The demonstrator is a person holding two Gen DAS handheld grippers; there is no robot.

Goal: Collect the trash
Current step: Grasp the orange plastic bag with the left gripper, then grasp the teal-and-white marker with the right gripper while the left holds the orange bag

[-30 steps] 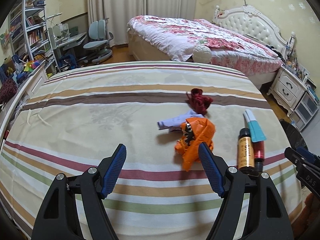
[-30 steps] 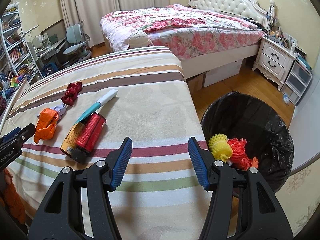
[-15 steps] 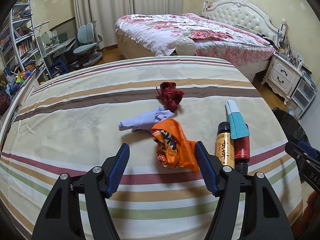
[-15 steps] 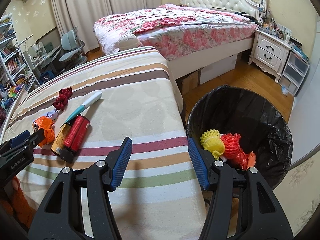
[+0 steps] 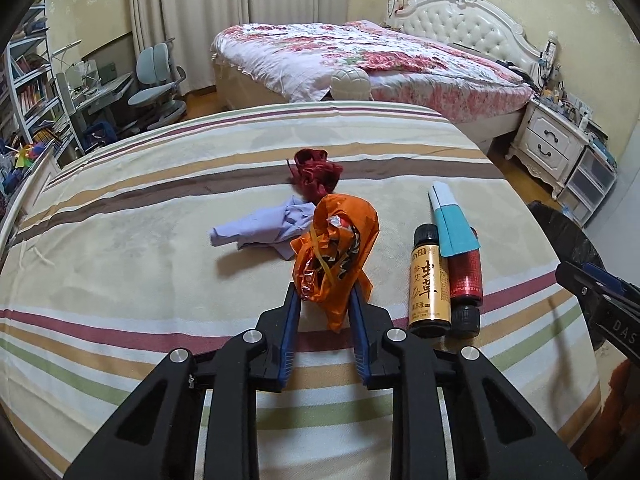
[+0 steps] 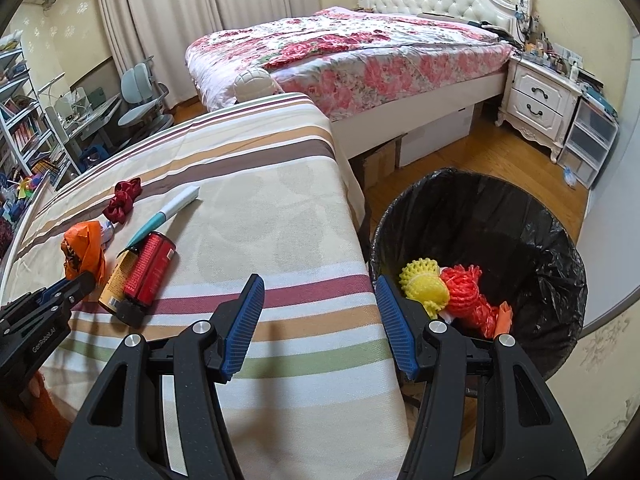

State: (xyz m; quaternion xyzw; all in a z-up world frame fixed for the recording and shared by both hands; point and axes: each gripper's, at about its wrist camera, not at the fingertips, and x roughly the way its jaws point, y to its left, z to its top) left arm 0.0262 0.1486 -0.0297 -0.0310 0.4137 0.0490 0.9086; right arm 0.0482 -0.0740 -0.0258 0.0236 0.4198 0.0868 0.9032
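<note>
Left wrist view: the left gripper is clamped on a crumpled orange wrapper, its blue pads pressing the lower part from both sides. The jaws have just been closing, with the wrapper between them. The wrapper stands up above the fingertips, over the striped bedspread. Just beyond it lies a crumpled lilac cloth, and further ahead a dark red scrunchie. To the right of the gripper lie a yellow-labelled bottle and a red bottle, side by side and touching, with a teal and white tube resting across their far ends. The right gripper's tip enters at the right edge.

Right wrist view: the right gripper stands about half open, nothing between its fingers. It hangs over the bedspread's near right edge. Close on its right, on the wooden floor, stands a bin lined with a black bag; inside lie a yellow foam net and a red foam net, touching. Far to the left, the left gripper's tip meets the orange wrapper, with both bottles just beside it. The scrunchie and tube lie beyond them.
</note>
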